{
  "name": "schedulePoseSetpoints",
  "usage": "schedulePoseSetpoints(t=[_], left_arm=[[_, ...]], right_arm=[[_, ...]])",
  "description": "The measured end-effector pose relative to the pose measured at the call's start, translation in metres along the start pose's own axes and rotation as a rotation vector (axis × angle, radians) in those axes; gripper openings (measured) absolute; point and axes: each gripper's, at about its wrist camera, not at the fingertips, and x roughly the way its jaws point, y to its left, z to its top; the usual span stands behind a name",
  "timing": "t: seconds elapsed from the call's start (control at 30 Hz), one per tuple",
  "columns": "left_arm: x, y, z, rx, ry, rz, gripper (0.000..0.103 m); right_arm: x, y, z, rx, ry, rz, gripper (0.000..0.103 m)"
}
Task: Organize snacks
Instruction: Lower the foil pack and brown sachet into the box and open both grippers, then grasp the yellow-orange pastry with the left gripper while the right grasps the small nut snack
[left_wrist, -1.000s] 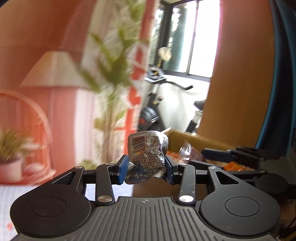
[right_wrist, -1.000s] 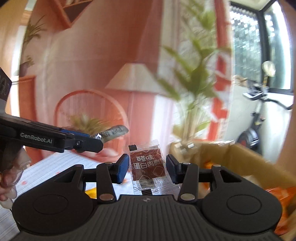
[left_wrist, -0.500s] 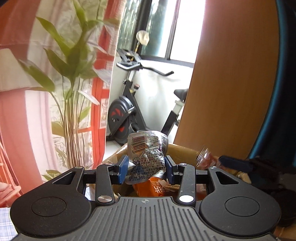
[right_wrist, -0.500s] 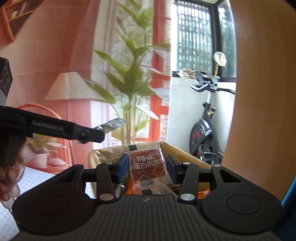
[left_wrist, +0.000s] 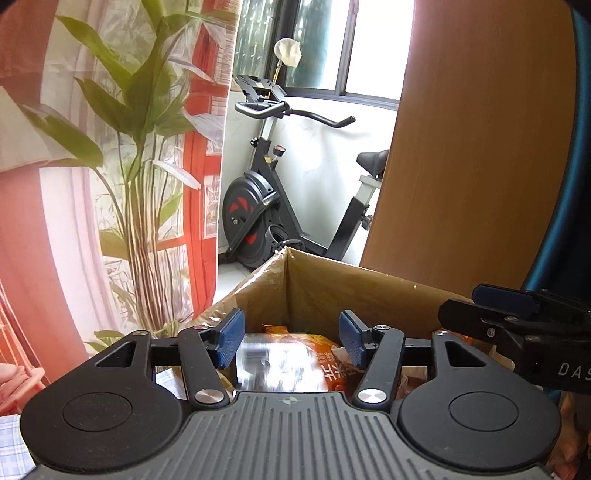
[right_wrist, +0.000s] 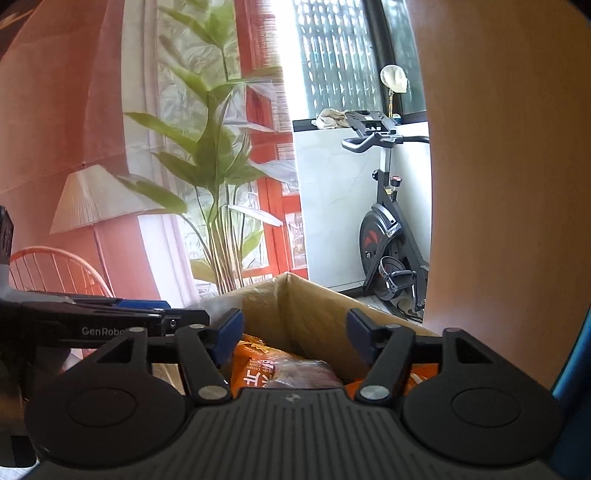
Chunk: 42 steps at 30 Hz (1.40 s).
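Both of your black two-finger tongs with blue pads are hanging over the open brown cardboard box (left_wrist: 332, 288), and both are spreading at this moment with nothing pressed between the pads. Your left gripper (left_wrist: 291, 338) is pointing down into the box; just below and beyond its parted pads a blurred silvery foil snack packet (left_wrist: 273, 363) is showing, free of both pads, over an orange snack bag with white lettering (left_wrist: 321, 354) that is lying inside the box. Off to the right of your left tongs, the blue-tipped finger of your right gripper (left_wrist: 506, 299) is reaching in over the box rim. Your right gripper (right_wrist: 295, 332) is likewise aiming into the box, its jaws widening with no packet touching them; below its fingertips a blurred clear-wrapped reddish-brown snack packet (right_wrist: 306, 374) is showing among the orange bags, though you cannot tell whether it is resting there or in the air. To the left of your right tongs, your left gripper's black arm is crossing the picture. Beyond the box, a tall green leafy plant (left_wrist: 144, 110) and a black exercise bike (left_wrist: 266, 206) are standing ahead of the tongs.
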Motion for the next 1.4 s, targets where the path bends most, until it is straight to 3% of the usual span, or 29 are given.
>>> schedulePoseSetpoints(t=[0.37,0.63,0.83,1.0,1.4], left_arm=[[-0.072,0.049,-0.013,-0.03,-0.045,0.071,0.066],[-0.137,0.12,-0.044,-0.059,-0.003,0.222,0.068],[-0.161,0.17,-0.073,-0.116,0.039,0.319,0.068],[-0.154,0.198,-0.101,-0.19,0.064,0.308,0.068],[-0.085,0.229,-0.175,-0.25,0.212,0.207,0.068]], right_arm=[[-0.019,0.047,-0.006,-0.083,-0.009,0.112,0.066],[-0.007,0.096,-0.029,-0.13,0.05,0.234,0.066],[0.017,0.128,-0.05,-0.161,0.114,0.317,0.066],[0.048,0.157,-0.081,-0.203,0.192,0.393,0.066],[0.131,0.219,-0.186,-0.394,0.42,0.546,0.064]])
